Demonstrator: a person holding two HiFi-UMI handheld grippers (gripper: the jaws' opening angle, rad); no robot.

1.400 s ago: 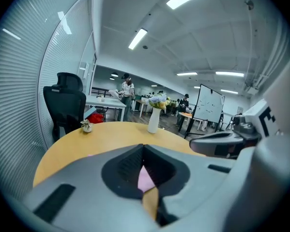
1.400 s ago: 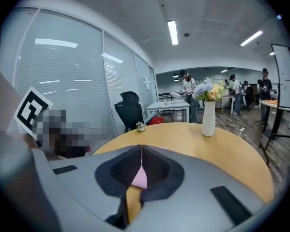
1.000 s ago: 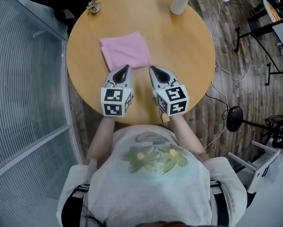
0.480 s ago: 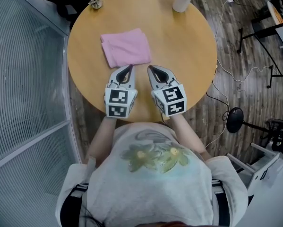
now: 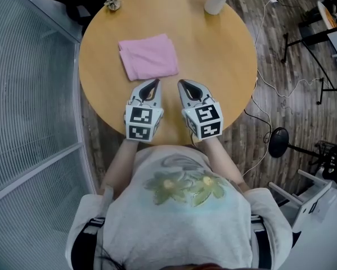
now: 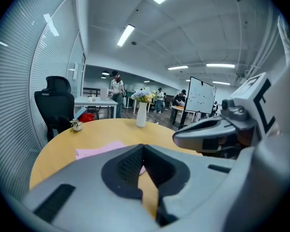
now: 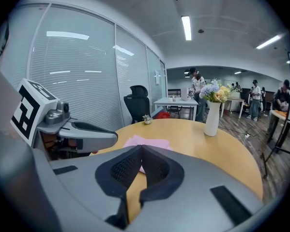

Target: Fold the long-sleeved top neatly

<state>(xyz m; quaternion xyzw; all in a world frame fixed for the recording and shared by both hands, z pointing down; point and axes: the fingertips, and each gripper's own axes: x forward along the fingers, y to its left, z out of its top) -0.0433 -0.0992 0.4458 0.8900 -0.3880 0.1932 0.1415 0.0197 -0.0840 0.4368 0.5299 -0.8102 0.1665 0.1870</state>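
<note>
The pink long-sleeved top (image 5: 148,57) lay folded into a compact rectangle on the round wooden table (image 5: 219,55), left of centre. The left claw (image 5: 153,81) and right claw (image 5: 182,83) were side by side at the table's near side, tips just beside the top's near edge. Both claws were pressed together, with nothing between the jaws. A white vase (image 5: 216,0) stood at the far edge.

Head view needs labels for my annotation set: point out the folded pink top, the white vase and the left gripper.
folded pink top (image 5: 149,56), head view, centre of the cloth.
white vase (image 5: 215,2), head view, its body.
left gripper (image 5: 154,81), head view, tip of its shut jaws.
</note>
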